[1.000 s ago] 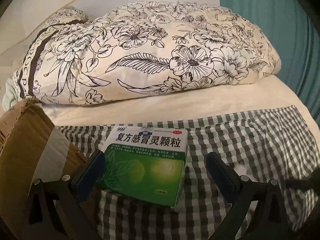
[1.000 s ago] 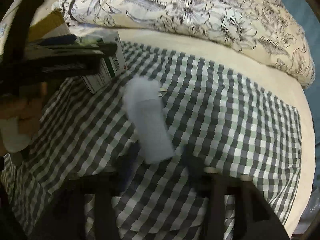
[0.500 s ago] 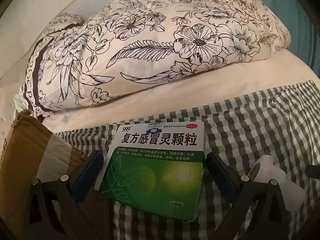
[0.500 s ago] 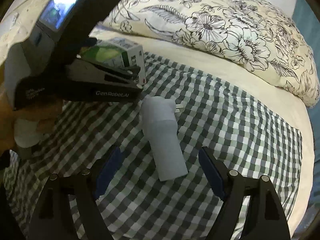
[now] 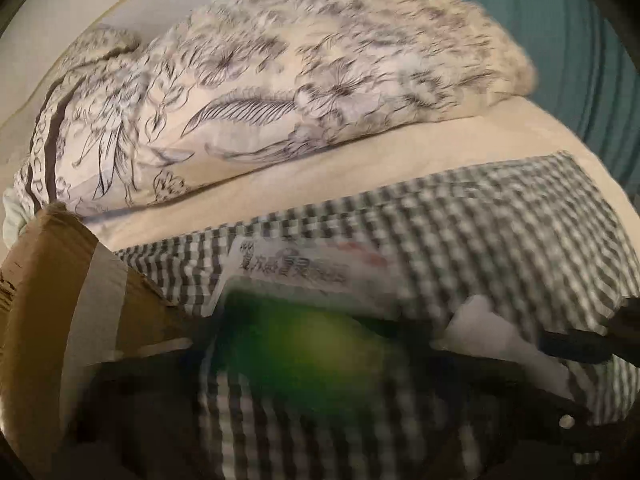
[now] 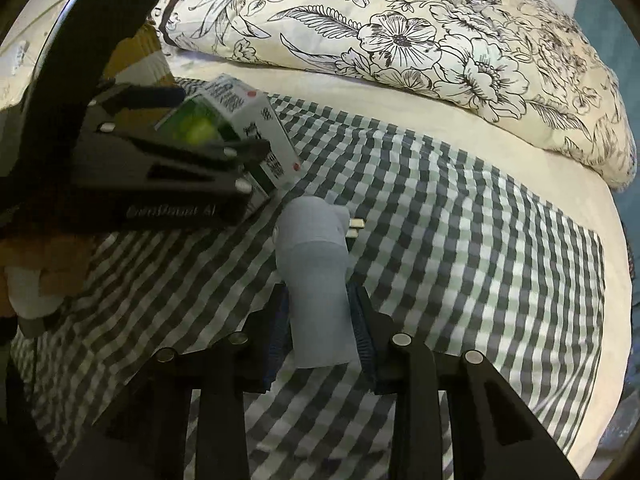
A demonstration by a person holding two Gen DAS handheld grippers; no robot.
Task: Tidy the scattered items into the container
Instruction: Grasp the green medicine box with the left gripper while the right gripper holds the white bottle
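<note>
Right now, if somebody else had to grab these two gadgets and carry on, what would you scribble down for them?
Left hand-held gripper: jaws closing on the green medicine box, which sits between them, near the cardboard box.
Right hand-held gripper: jaws closing, pads either side of the white plug, which lies on the checked cloth.
Done: nothing visibly in the cardboard box yet; its inside is out of view.
Left: firm up both grips, lift, drop the medicine box and the plug into the cardboard box.
</note>
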